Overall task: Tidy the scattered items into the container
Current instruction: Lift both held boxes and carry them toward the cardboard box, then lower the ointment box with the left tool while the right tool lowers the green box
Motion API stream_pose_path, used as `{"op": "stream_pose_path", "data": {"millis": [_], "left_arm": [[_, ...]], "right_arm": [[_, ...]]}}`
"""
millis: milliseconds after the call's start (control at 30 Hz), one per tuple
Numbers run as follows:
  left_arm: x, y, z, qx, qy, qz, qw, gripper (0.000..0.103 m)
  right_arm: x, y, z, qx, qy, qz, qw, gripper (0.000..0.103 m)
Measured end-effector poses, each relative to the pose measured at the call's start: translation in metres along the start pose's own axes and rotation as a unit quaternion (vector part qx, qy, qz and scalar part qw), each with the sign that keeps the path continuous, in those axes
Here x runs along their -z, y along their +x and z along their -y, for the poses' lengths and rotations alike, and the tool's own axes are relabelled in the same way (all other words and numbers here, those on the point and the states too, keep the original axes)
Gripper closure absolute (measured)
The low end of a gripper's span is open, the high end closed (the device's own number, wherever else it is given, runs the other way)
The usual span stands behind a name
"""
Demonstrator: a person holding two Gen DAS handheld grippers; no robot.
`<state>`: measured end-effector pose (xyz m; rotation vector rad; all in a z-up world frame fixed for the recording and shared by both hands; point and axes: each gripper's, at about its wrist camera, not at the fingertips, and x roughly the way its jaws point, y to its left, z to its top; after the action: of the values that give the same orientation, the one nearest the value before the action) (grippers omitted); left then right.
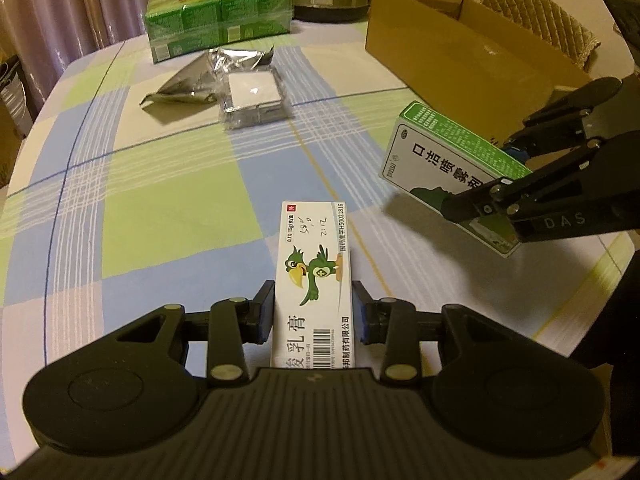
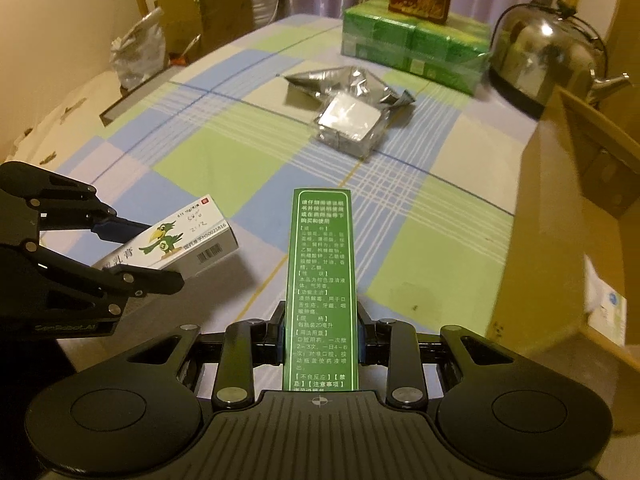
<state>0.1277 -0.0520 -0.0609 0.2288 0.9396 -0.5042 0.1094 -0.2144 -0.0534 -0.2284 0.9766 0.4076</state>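
My left gripper (image 1: 313, 312) is shut on a white ointment box with a green bird (image 1: 314, 272) and holds it above the checked tablecloth; that gripper (image 2: 132, 252) and its box (image 2: 180, 240) also show at the left of the right wrist view. My right gripper (image 2: 320, 332) is shut on a green and white spray box (image 2: 320, 280); that gripper (image 1: 492, 204) and its box (image 1: 448, 168) show at the right of the left wrist view. The open cardboard box (image 1: 460, 52) stands at the far right and also shows in the right wrist view (image 2: 568, 200).
A silver foil pouch with a clear-wrapped white packet (image 1: 252, 96) lies mid-table. A green tissue pack (image 1: 216, 16) with a red box on top and a steel kettle (image 2: 548, 56) stand at the back. A chair (image 1: 540, 12) is behind the carton.
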Motion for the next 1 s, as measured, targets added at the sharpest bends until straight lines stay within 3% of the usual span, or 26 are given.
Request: {"op": "stream_pose_path", "data": {"millis": [567, 1000], "left_arm": [[-0.01, -0.036, 0.054, 0.011, 0.028, 0.025, 0.9992, 0.07], [-0.066, -0.04, 0.099, 0.033, 0.078, 0.054, 0.9949, 0.07]], "right_arm": [[0.026, -0.083, 0.026, 0.038, 0.039, 0.052, 0.997, 0.075], [0.031, -0.142, 0.077, 0.083, 0.078, 0.093, 0.989, 0.075]]}}
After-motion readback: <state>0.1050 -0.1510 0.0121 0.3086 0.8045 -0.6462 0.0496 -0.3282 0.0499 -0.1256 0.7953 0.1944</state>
